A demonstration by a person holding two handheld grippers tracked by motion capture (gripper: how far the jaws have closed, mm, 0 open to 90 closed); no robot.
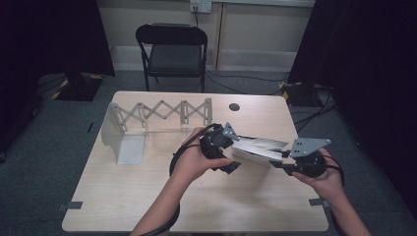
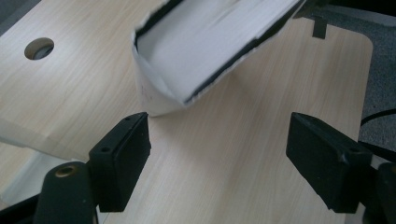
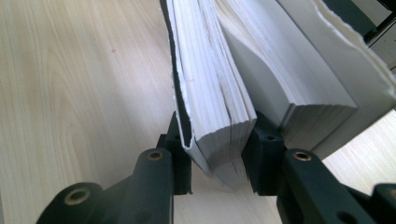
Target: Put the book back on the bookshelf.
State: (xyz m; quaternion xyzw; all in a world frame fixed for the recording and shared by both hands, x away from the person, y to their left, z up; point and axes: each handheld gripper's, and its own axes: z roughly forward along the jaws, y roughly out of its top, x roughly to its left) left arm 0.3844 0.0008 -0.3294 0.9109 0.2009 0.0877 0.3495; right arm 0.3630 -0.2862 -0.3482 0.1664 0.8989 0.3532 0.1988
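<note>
Two grippers work one book above the right half of the table. The right gripper has its fingers pinching a thick wad of pages near the book's lower corner; a second block of pages fans off beyond the far finger, outside the pinch. Judged purpose: that hold carries the book's weight and keeps it raised and slanted, one end low toward the left hand.

The left gripper faces the book's near corner with its fingers spread wide, nothing between them. The corner hangs just above and beyond the nearer finger, close but apparently not touching. The dark cover edge and pale page block are plain here. The spread looks sized to take the book's thickness, so a second hold is probably the step in hand.

At the table's far left stands an extendable metal book rack, scissor-lattice back, end plates upright, nothing in it. Likely destination, well apart from the book. Cable hole sits beyond the grippers. A folding chair stands behind the table.
</note>
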